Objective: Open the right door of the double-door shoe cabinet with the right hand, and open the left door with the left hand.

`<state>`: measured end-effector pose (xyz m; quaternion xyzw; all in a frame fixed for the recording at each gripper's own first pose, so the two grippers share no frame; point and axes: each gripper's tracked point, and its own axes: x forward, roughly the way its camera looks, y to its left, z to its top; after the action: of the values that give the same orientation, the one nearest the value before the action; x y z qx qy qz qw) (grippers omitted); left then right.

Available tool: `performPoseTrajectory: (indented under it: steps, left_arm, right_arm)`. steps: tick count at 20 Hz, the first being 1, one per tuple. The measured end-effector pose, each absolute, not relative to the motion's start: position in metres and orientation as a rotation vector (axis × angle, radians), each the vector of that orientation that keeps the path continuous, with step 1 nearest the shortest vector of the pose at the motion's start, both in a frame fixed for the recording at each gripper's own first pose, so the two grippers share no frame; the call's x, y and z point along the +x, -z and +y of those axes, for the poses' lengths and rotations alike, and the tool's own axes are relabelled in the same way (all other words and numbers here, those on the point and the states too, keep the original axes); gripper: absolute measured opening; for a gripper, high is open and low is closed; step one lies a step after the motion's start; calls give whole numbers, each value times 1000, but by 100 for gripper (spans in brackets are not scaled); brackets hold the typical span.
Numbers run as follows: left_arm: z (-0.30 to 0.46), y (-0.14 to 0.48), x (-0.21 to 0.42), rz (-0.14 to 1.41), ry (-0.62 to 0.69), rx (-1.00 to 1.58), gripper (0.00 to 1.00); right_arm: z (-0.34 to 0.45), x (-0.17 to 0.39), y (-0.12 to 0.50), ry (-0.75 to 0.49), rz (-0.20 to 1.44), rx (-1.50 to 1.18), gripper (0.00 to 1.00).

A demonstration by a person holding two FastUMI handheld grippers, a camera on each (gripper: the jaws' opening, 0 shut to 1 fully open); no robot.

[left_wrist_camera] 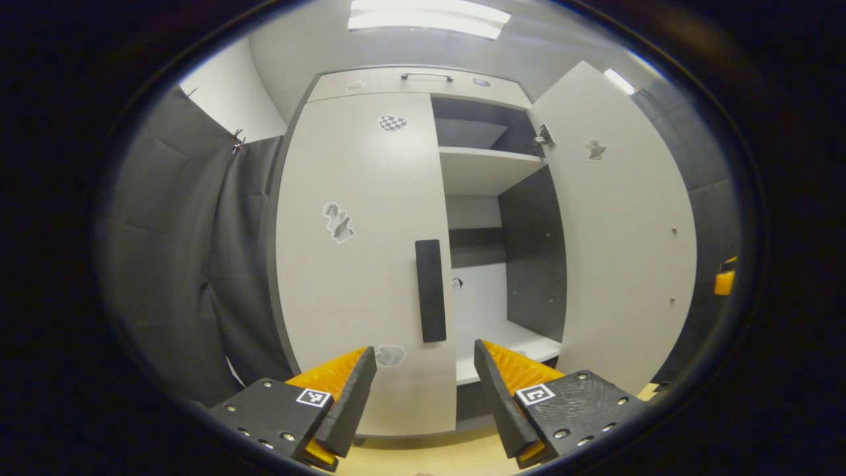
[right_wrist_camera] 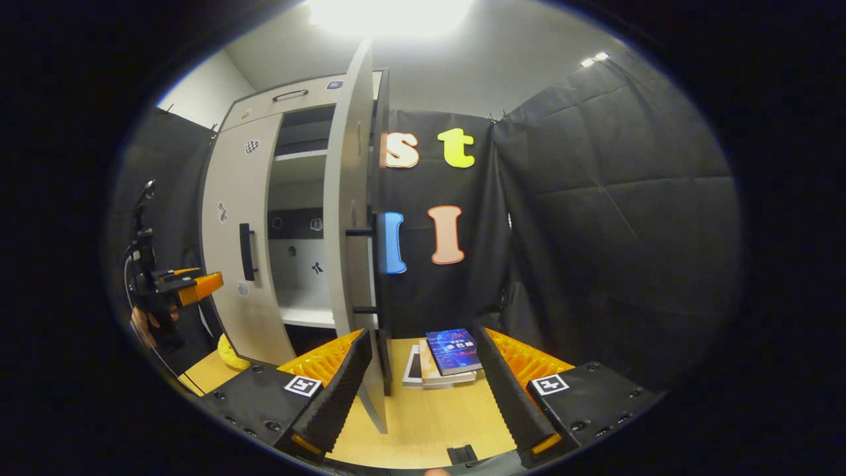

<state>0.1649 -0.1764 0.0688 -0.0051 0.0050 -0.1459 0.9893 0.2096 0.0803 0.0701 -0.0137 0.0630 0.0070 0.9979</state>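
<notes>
Right half of the task looks done: the pale grey right door (left_wrist_camera: pixel 621 225) of the double-door shoe cabinet (left_wrist_camera: pixel 410 82) stands swung wide, shelves exposed. In the right gripper view you see that door edge-on, just ahead of your right gripper (right_wrist_camera: pixel 423 383) and nearer its left-hand finger, with its dark bar handle (right_wrist_camera: pixel 360 271) projecting from the face. The right fingers are spread apart and hold nothing; the door edge runs down between them without visible contact.

Step in hand, as I judge it: the left door. The pale grey left door (left_wrist_camera: pixel 357 264) lies flush with the cabinet front, not yet opened. Its black vertical bar handle (left_wrist_camera: pixel 430 291) sits near the door's inner edge, directly ahead of and above the gap between your left fingers. The left gripper (left_wrist_camera: pixel 426 390) is wide open, empty, and apart from the door.

Orientation: the handle's long axis runs straight up and down; the door faces you squarely, hinged on the side away from the opening.

Next move calls for advancing the left gripper so one finger passes either side of the bar, closing across its narrow width, then pulling back along an arc toward the hinge side.

A stack of books (right_wrist_camera: pixel 446 360) lies on the wooden tabletop (right_wrist_camera: pixel 429 423) beyond the right fingers, no obstruction.
</notes>
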Motion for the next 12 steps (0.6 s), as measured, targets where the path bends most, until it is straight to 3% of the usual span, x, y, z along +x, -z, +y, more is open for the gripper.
performPoseTrajectory:
  steps: [1, 6, 7, 12]
  left_arm:
    - [-178, -71, 177, 9, 288, -16, 86]
    - [-188, -73, 228, 21, 281, -27, 87]
    - [-190, -75, 237, 12, 277, -24, 87]
    - [-202, -68, 280, 51, 239, -36, 86]
  right_arm:
    - [78, 208, -69, -6, 132, -30, 95]
    - [66, 200, -61, 27, 165, -59, 95]
    - [62, 200, -62, 35, 161, -67, 99]
    - [55, 197, -56, 55, 181, -74, 96]
